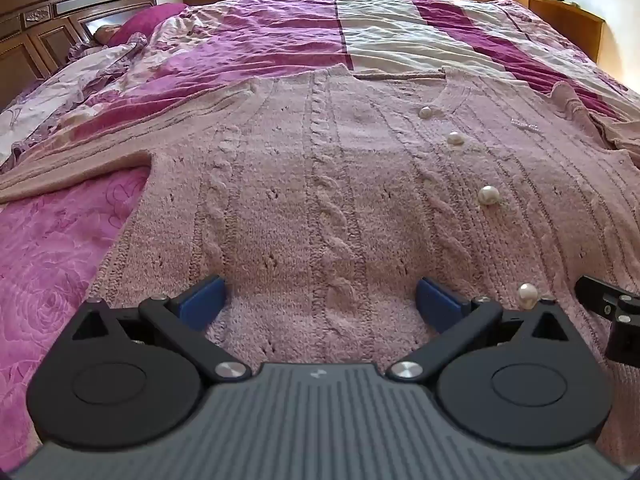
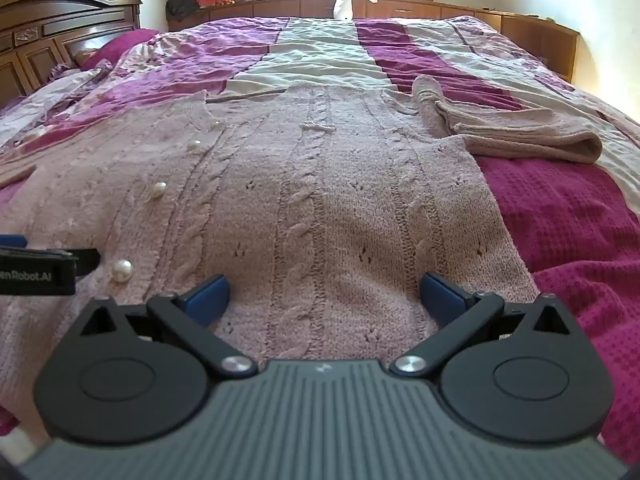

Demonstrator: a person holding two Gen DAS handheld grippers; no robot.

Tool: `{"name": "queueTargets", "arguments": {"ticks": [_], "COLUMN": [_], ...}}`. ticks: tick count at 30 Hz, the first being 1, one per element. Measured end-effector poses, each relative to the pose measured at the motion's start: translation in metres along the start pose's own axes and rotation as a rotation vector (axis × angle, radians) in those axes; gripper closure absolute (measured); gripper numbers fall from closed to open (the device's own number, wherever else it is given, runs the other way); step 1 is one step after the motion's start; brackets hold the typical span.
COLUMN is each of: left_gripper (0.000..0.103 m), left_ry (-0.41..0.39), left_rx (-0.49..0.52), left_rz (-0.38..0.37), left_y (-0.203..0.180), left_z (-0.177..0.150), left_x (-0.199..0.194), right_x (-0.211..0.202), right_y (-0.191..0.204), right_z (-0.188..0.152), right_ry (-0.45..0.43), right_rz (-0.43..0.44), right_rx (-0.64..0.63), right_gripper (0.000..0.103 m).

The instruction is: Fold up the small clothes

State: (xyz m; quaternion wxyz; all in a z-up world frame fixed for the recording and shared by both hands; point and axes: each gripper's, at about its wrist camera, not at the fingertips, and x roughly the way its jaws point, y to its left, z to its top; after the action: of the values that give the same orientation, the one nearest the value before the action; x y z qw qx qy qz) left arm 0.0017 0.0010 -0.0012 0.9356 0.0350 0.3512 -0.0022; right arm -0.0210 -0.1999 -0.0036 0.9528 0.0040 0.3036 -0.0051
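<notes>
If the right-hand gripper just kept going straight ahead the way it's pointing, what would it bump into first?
Most likely the pink knitted cardigan itself. The right gripper is open and low over the cardigan, aimed along its cable-knit panel toward the collar. Nothing else lies between its fingers; how high it sits above the knit is hard to judge.

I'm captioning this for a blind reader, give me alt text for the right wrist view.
A pink cardigan with pearl buttons lies flat on a bed, its right sleeve folded. The open right gripper hovers over its hem; the left gripper shows at left.
</notes>
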Motion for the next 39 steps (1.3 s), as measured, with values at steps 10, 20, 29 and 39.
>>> {"name": "queueTargets", "arguments": {"ticks": [10, 20, 29, 39], "left_gripper": [0.0, 0.0, 0.0, 0.0], "left_ry": [0.003, -0.012, -0.011, -0.011], "left_rx": [0.006, 0.009, 0.01, 0.01], "left_rz": [0.007, 0.008, 0.008, 0.008], "left_y": [-0.0039, -0.0043, -0.0041, -0.0042], "left_z": [0.0017, -0.0008, -0.0004, -0.0003], "left_x": [0.0018, 0.0004, 0.0, -0.0002], "right_x": [0.0006, 0.0006, -0.0001, -0.0004], "right_y": [-0.0009, -0.0005, -0.0005, -0.0003], "right_z": [0.0021, 0.0018, 0.0017, 0.002], "right_ry": [-0.003, -0.005, -0.006, -0.007], "right_rz": [0.0, -0.001, -0.002, -0.002], "right_rx": [0.005, 0.005, 0.005, 0.005], "right_gripper": [0.0, 0.0, 0.0, 0.0]}}
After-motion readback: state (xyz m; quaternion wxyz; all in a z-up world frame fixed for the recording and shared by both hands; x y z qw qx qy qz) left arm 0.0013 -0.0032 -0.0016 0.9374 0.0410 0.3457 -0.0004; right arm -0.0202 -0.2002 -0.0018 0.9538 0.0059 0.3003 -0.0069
